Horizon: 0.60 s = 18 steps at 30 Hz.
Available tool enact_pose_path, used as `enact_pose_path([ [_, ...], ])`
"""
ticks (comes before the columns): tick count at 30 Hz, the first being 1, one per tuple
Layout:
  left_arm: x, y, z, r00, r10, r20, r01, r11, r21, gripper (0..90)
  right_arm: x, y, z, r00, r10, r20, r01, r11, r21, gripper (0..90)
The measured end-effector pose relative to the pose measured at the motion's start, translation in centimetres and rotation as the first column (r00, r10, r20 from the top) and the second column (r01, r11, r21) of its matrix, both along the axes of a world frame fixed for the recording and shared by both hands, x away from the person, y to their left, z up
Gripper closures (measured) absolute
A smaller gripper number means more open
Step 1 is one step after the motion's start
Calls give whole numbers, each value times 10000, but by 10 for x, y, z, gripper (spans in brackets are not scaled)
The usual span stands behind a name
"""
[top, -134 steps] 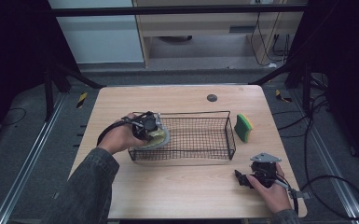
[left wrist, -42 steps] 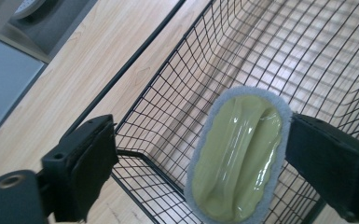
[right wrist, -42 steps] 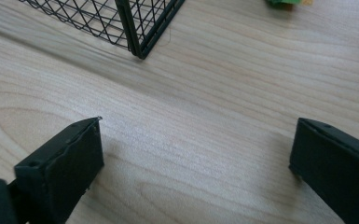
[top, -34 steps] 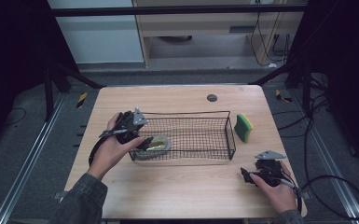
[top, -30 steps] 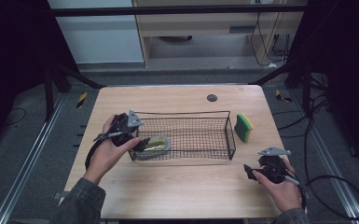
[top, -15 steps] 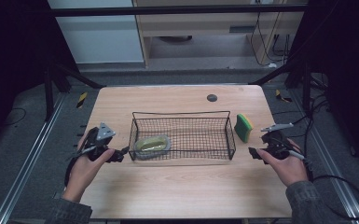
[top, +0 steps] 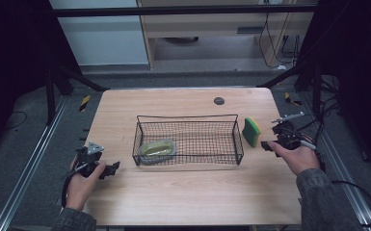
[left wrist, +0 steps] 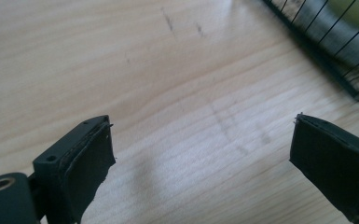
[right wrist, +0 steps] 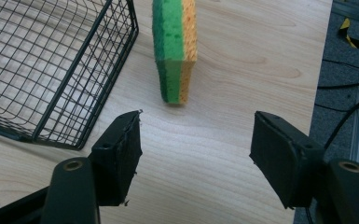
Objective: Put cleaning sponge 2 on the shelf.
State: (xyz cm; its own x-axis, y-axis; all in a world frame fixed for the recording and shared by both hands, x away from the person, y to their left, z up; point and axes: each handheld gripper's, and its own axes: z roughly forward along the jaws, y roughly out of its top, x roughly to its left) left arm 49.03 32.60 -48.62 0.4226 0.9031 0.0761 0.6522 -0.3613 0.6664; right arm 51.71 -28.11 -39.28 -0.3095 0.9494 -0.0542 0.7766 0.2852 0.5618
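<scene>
Sponge (right wrist: 175, 49) is standing on edge on the tabletop (top: 173, 192), just right of the wire basket (top: 188, 140), at 12 o'clock from the right claw (right wrist: 196, 149). Best approach: straddling its thin sides squarely. Right claw is half open after closing, holding nothing. Left claw (left wrist: 200, 154) is gaping wide, empty.

No lettering, label, brand or number can be read anywhere — not on the desk, nor on anything standing upon it.
</scene>
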Motion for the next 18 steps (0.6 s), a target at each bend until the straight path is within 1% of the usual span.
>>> enact_pose_path([
  [1,0,0,0,10000,0,0,0,10000,0,51,0,0,0,10000,0,0,0,10000,0,342],
  [2,0,0,-6,10000,27,-51,-27,10000,73,51,3,0,4,10000,-29,-92,28,9999,-104,349],
  [3,0,0,-6,10000,27,-51,-27,10000,73,51,6,1,7,9999,-64,-144,61,9999,-144,348],
  [4,1,-1,-9,10000,-6,-82,7,9999,102,51,7,2,9,9998,-43,-190,41,9999,-147,345],
  [5,1,-1,-9,10000,-6,-82,7,9999,102,51,7,2,9,9998,-43,-190,41,9999,-147,345],
  [6,1,-3,-11,9999,-109,-113,111,9997,214,50,12,4,15,9995,-8,-328,3,9999,-143,342],
  [7,1,-3,-11,9999,-109,-113,111,9997,214,42,12,4,15,9995,-8,-328,3,9999,-143,342],
  [8,1,-4,-12,9999,-103,-119,105,9998,146,42,14,6,17,9994,48,-352,-56,9998,-211,340],
  [9,1,-4,-12,9999,-119,-117,121,9998,126,43,19,10,20,9987,104,-496,-118,9995,-290,331],
  [10,1,-4,-12,9999,-107,-93,108,9999,92,41,21,12,21,9984,174,-547,-191,9993,-316,328],
  [11,1,-3,-12,9999,-90,-90,91,9999,69,41,21,12,21,9984,174,-547,-191,9993,-316,328],
  [12,1,-2,-14,9999,-23,-105,22,9999,-104,35,27,15,21,9979,197,-623,-211,9995,-228,330],
  [13,1,-2,-14,9999,-23,-105,22,9999,-104,33,27,15,21,9979,197,-623,-211,9995,-228,330],
  [14,1,-1,-15,9999,83,-107,-86,9994,-330,28,34,18,21,9971,225,-733,-241,9995,-210,334],
  [15,1,-1,-15,9999,83,-107,-86,9994,-330,23,34,18,21,9971,225,-733,-241,9995,-210,334],
  [17,2,1,-17,9998,138,-138,-144,9987,-492,19,42,22,19,9960,215,-864,-238,9994,-253,345],
  [18,2,1,-18,9999,140,-91,-144,9986,-511,6,51,25,18,9953,273,-934,-303,9991,-311,353],
])
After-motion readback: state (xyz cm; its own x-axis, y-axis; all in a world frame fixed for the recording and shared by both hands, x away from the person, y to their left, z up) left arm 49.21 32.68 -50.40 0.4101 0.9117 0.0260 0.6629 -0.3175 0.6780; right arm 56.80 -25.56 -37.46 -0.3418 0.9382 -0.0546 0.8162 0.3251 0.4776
